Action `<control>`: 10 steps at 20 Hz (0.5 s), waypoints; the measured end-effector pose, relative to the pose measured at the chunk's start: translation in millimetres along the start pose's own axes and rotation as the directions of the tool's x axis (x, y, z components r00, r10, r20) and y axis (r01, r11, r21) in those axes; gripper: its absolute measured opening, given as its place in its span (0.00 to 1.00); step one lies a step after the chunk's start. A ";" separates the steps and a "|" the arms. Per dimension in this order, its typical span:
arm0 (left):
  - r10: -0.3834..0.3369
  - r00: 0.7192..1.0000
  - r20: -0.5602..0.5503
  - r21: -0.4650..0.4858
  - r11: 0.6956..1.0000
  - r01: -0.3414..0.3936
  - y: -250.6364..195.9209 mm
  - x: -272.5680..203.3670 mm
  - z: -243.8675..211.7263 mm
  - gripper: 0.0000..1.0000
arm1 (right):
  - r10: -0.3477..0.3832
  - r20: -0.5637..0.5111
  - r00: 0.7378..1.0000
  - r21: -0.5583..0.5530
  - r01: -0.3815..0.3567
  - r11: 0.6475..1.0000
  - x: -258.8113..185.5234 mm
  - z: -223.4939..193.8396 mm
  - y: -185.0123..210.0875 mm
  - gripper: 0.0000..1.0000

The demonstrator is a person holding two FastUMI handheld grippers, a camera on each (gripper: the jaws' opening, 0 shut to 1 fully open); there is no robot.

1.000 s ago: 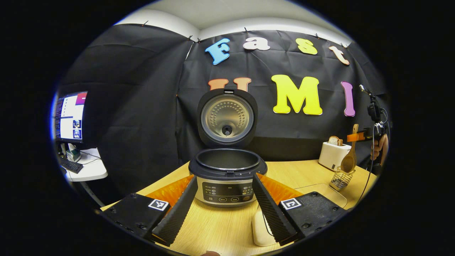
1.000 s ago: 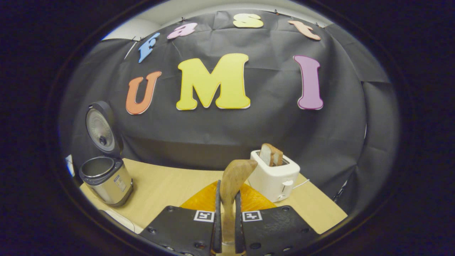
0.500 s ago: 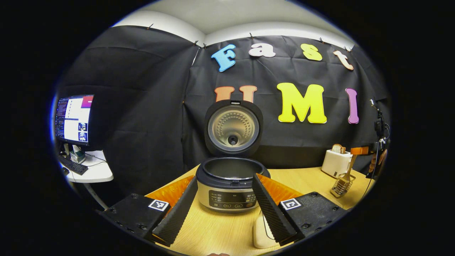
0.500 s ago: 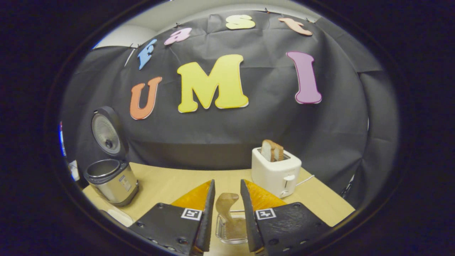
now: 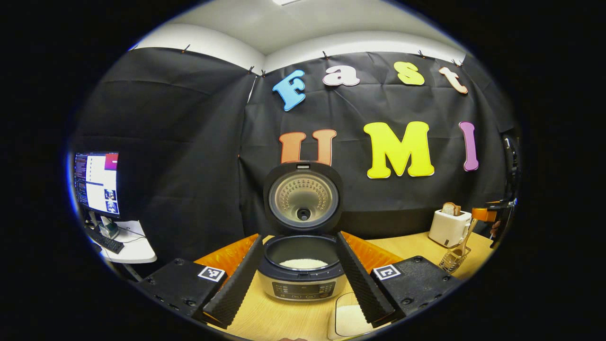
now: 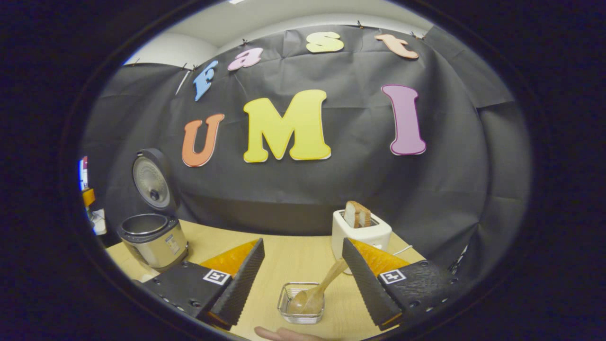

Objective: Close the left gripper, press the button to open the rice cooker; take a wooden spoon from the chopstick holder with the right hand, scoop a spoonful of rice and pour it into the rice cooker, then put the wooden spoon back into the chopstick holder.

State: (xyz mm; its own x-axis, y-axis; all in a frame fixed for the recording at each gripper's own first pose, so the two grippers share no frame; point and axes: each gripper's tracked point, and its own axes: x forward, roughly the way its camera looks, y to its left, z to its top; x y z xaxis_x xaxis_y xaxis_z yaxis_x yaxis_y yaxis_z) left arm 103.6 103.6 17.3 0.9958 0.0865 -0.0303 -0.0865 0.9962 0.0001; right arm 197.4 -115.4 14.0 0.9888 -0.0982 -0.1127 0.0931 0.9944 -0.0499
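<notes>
Tongs (image 5: 298,279) spread; rice cooker (image 5: 303,265) open, rice inside.

Your left gripper view faces the rice cooker (image 5: 303,265) closely; your right gripper view sees it (image 6: 152,239) far left.

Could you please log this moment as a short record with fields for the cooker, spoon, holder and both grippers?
rice cooker: lid up, white rice in the pot
wooden spoon: bowl end down in the holder, handle leaning right
chopstick holder: on the table, before the toaster
rice tray: white rice inside, in front of the cooker
left gripper: open, facing the cooker
right gripper: open, above the holder, holding nothing
</notes>
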 end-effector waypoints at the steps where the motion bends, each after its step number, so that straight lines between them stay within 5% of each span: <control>1: 0.002 1.000 0.005 0.000 1.000 -0.002 -1.4 4.0 8.1 0.98 | 0.000 0.005 1.000 -0.002 0.000 1.000 -2.5 1.1 -2.5 0.96; 10: 0.018 0.999 0.049 -0.060 0.998 -0.015 4.8 65.8 108.1 0.98 | 0.068 0.016 0.998 0.019 -0.069 0.997 -35.6 -6.9 -3.5 0.95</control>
State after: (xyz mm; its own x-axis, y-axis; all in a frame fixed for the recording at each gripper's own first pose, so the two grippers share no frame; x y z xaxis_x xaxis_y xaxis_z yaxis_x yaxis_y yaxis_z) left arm 172.0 114.4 123.3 0.9944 0.1042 0.0191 -0.1029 0.9929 -0.0596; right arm 161.1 -115.7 11.3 0.9946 -0.0292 -0.0997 0.0270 0.9994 -0.0235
